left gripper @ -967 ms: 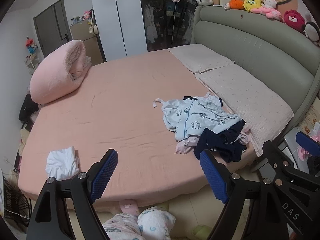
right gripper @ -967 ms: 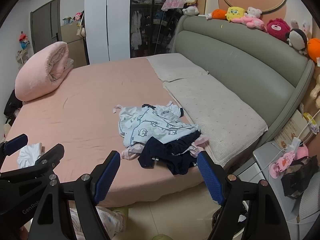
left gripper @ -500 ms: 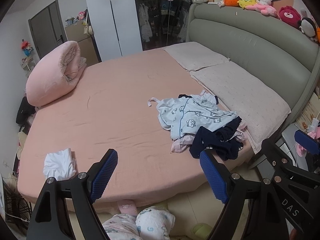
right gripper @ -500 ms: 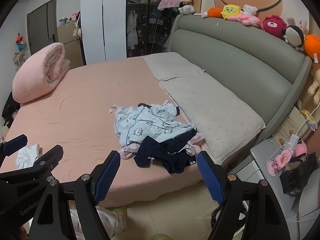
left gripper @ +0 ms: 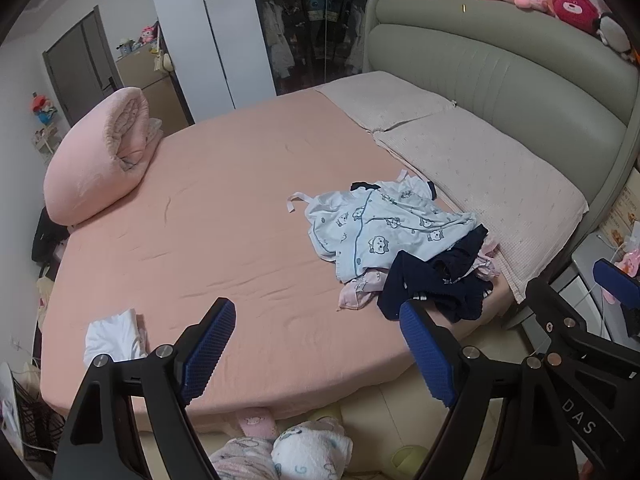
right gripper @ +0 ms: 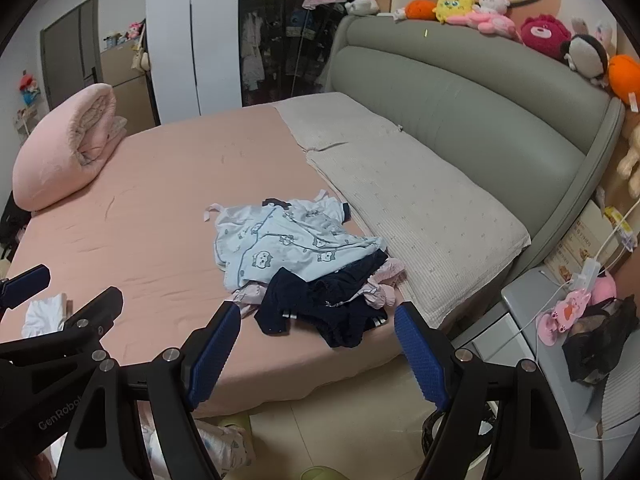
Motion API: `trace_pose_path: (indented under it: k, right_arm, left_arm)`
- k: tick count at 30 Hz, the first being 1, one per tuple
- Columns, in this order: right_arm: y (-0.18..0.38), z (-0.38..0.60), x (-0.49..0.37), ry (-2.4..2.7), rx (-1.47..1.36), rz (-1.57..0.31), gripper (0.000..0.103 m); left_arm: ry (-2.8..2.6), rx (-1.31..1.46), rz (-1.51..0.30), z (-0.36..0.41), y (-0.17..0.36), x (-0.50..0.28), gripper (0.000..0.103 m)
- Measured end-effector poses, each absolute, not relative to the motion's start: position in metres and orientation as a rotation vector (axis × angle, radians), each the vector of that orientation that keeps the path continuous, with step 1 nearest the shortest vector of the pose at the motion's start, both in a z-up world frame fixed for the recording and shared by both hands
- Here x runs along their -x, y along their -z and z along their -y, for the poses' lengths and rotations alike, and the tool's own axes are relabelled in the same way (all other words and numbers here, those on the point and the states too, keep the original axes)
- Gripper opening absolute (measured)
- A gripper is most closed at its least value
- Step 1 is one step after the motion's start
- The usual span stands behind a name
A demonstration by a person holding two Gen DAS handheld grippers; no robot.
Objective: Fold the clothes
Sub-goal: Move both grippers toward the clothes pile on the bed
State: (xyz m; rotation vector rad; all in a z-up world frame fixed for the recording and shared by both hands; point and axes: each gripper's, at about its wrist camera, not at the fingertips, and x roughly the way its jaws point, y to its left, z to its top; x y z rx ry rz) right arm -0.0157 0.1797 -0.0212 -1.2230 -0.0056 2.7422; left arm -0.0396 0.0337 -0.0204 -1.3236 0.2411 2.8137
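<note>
Both grippers, left [left gripper: 316, 344] and right [right gripper: 318, 346], hang spread wide and empty off the bed's [left gripper: 224, 216] near edge. Rumpled clothes [right gripper: 304, 264] lie by the pillows [right gripper: 416, 216]; a white garment [left gripper: 112, 338] sits at the near left corner.

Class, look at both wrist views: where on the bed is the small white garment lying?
The white garment lies alone at the bed's near left corner, just beyond the left gripper, far left of the clothes pile.
</note>
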Motion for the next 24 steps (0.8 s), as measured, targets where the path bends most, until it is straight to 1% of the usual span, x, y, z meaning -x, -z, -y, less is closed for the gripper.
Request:
trace_pose_path:
  k: [6, 14, 24]
  right_arm:
    - [0.035, -0.189, 0.032, -2.706, 1.242, 0.01, 0.079]
    - [0.056, -0.206, 0.054, -2.668, 1.301, -0.039, 0.079]
    - [0.08, -0.223, 0.071, -2.6, 1.375, -0.082, 0.079]
  left_arm:
    - [-2.79, 1.329, -0.267, -0.047, 0.03, 0.06, 0.084]
    - [-2.732, 1.345, -0.311, -0.064, 0.05, 0.089, 0.084]
    - [-2.658, 1.294, -0.359, -0.091, 0.062, 0.122, 0.084]
